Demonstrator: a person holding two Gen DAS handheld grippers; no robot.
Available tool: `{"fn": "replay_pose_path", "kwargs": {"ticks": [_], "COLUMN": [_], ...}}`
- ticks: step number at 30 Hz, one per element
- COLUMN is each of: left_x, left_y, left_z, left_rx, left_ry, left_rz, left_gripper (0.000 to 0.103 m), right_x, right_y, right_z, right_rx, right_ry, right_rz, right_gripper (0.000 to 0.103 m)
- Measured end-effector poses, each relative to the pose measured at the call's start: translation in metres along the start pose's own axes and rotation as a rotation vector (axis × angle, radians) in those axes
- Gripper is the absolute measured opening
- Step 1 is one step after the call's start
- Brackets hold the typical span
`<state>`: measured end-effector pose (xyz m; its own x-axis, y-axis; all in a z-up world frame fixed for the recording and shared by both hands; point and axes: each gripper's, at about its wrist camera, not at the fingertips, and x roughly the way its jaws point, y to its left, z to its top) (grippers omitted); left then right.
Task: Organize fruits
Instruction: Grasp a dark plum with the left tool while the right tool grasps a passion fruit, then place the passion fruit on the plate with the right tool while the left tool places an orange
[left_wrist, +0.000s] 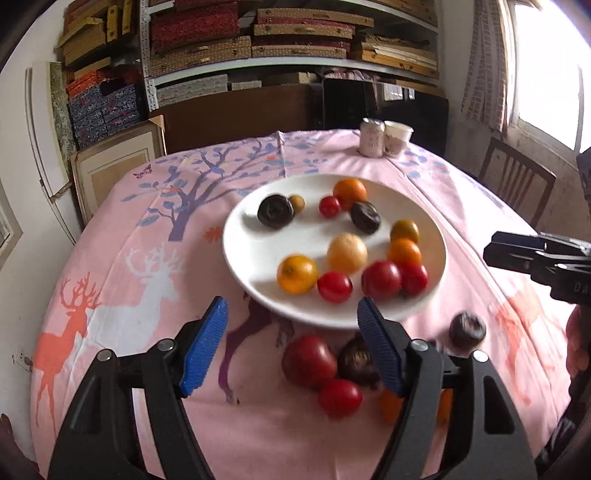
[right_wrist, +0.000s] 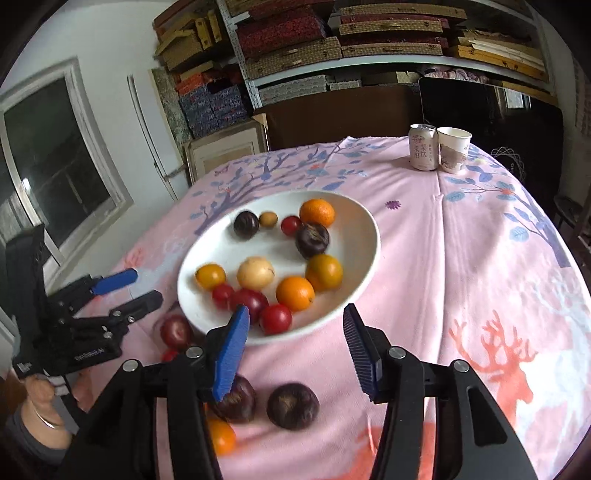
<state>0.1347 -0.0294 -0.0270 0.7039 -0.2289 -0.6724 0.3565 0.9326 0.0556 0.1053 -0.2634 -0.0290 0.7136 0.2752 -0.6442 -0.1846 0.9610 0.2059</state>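
Observation:
A white plate (left_wrist: 258, 254) (right_wrist: 362, 236) on the pink tablecloth holds several fruits: oranges, red tomatoes, dark passion fruits and a pale yellow fruit (left_wrist: 346, 252) (right_wrist: 255, 272). Loose fruits lie on the cloth in front of the plate: a large red tomato (left_wrist: 308, 361), a small red tomato (left_wrist: 340, 398), dark passion fruits (left_wrist: 467, 329) (right_wrist: 293, 405) and an orange (right_wrist: 221, 436). My left gripper (left_wrist: 291, 319) is open and empty above the loose fruits. My right gripper (right_wrist: 295, 325) is open and empty over the plate's near rim.
A drink can (right_wrist: 423, 147) and a paper cup (right_wrist: 453, 149) stand at the table's far edge. A wooden chair (left_wrist: 515, 181) is to the right of the table. Shelves of boxes (left_wrist: 258, 40) fill the back wall.

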Motion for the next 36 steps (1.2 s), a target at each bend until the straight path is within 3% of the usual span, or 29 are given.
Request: {"fn": "replay_pose_path", "kwargs": {"ticks": [5, 12, 14, 15, 16, 20, 24, 31, 36], "left_x": [-0.013, -0.017, -0.019, -0.02, -0.021, -0.014, 0.003, 0.008, -0.008], "left_y": [-0.018, -0.03, -0.035, -0.039, -0.044, -0.068, -0.078, -0.079, -0.068], "left_z": [-0.044, -0.063, -0.062, -0.062, -0.062, -0.06, -0.054, -0.051, -0.049], "left_rx": [0.064, 0.09, 0.101, 0.113, 0.128, 0.201, 0.219, 0.209, 0.149], "left_ry": [0.043, 0.066, 0.063, 0.057, 0.053, 0.049, 0.099, 0.1, 0.041], "left_rz": [-0.024, -0.014, -0.028, -0.034, -0.04, -0.041, -0.08, -0.094, -0.116], "left_gripper": [0.07, 0.07, 0.07, 0.07, 0.07, 0.068, 0.045, 0.043, 0.043], "right_x": [0.008, 0.034, 0.041, 0.04, 0.039, 0.028, 0.017, 0.012, 0.006], "right_y": [0.009, 0.015, 0.016, 0.019, 0.021, 0.012, -0.01, -0.023, -0.023], "right_z": [-0.042, -0.047, -0.05, -0.051, -0.052, -0.055, -0.059, -0.062, -0.061], "right_rx": [-0.087, -0.07, -0.053, -0.068, -0.078, -0.013, 0.087, 0.138, 0.128], "right_ry": [0.074, 0.173, 0.198, 0.187, 0.188, 0.138, 0.113, 0.105, 0.066], "right_rz": [-0.039, -0.003, 0.011, 0.003, 0.022, 0.066, 0.139, 0.189, 0.197], "right_gripper": [0.053, 0.053, 0.049, 0.036, 0.031, 0.031, 0.031, 0.032, 0.032]}}
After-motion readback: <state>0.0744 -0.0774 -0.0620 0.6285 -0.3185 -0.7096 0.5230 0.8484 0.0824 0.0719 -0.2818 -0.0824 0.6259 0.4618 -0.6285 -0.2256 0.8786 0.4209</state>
